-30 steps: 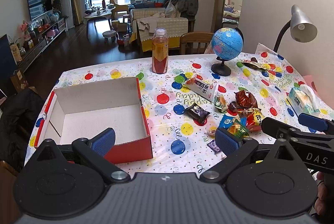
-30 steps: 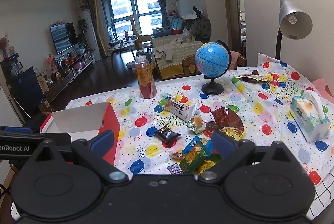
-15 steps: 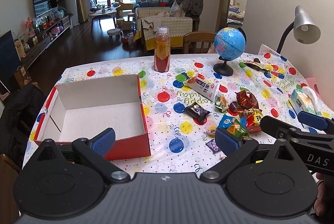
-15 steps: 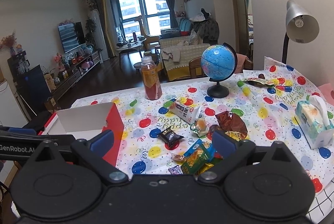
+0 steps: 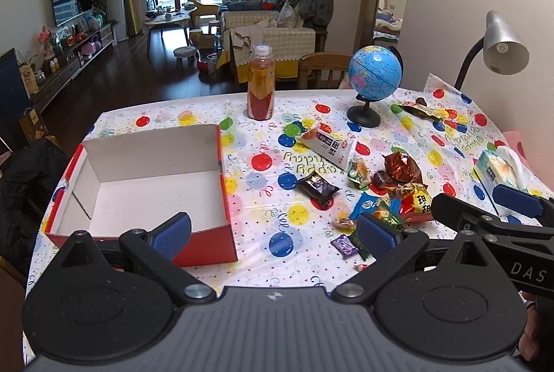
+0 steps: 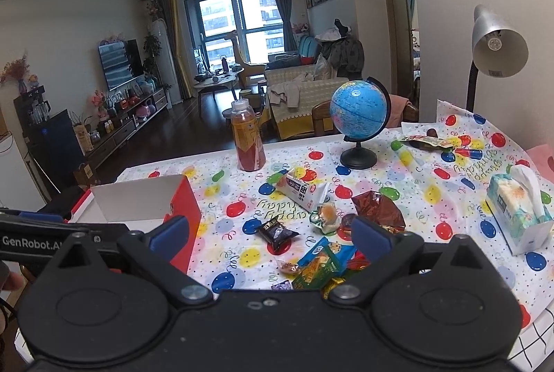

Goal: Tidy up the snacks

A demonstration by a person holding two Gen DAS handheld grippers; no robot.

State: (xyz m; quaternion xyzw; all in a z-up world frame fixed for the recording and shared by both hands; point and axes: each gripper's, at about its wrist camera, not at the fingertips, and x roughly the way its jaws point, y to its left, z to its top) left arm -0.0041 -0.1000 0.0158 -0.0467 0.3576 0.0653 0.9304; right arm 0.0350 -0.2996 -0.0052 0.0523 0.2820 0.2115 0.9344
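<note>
The snacks [image 5: 381, 195] lie in a loose heap on the right half of the surface [image 5: 263, 254], which wears a cloth printed with coloured balloons. A dark wrapped bar [image 5: 316, 187] sits a little apart on the heap's left side, a white packet with dark lettering [image 5: 329, 146] lies at the far edge of the group, and a crumpled brown wrapper [image 5: 401, 166] sits on the right. A small purple sweet [image 5: 343, 245] lies nearest the camera. Other wrappers in the heap overlap, so I cannot tell each one apart.

To the left of the snacks stands an open red box [image 5: 204, 245] with a white inside, nothing in it.

The left gripper [image 5: 273, 235] hangs above the near edge of the surface, its blue-padded fingers spread wide, one over the box's near corner, the other above the near snacks, holding nothing. The right gripper [image 6: 271, 238] hovers over the heap, its fingers likewise wide apart and bare.

Farther back stand a bottle of orange drink [image 5: 260, 82] and a blue globe [image 5: 374, 74] on a black stand. A tissue pack [image 6: 519, 216] sits at the right edge, and a grey desk lamp [image 6: 497, 50] leans in by the wall.
</note>
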